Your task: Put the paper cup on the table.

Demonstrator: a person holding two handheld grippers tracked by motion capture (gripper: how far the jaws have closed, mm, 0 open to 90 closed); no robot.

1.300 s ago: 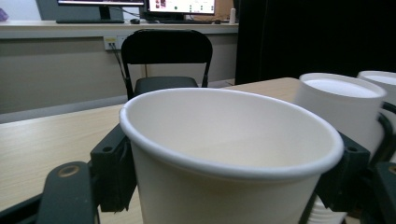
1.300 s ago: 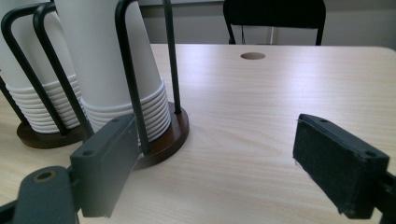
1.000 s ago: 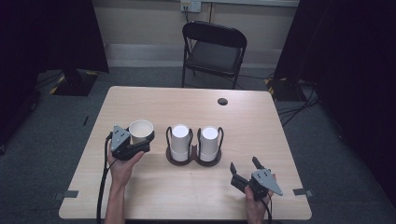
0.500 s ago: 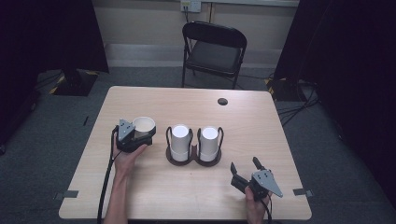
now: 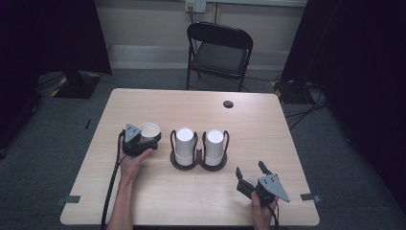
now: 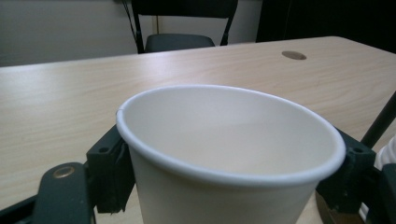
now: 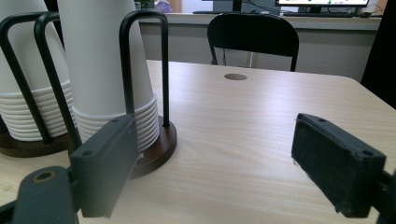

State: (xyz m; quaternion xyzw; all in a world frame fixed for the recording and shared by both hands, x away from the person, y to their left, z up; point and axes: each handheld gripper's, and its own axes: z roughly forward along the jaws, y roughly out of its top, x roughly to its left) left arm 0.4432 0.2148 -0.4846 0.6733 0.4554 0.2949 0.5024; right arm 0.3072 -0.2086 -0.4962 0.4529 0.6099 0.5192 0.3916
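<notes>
Dim, vignetted room; soft overhead light, faint shadows, close objects blurred.

Left gripper (image 5: pixel 149 135) and paper cup (image 5: pixel 149 130) now lower, on the table (image 5: pixel 158 191), jaws just opening.

**Left jaws easing apart, right gripper idling wide**

The black left gripper (image 5: pixel 146 139) is sitting low in the person's left hand (image 5: pixel 135 160), forearm reaching in from the near edge, jaws pointing away from the person. Its jaws have just been opening and are standing either side of what lies between them. The black right gripper (image 5: pixel 251 173), in the right hand (image 5: pixel 261 207), is pointing forward and slightly left, jaws standing wide apart.
</notes>
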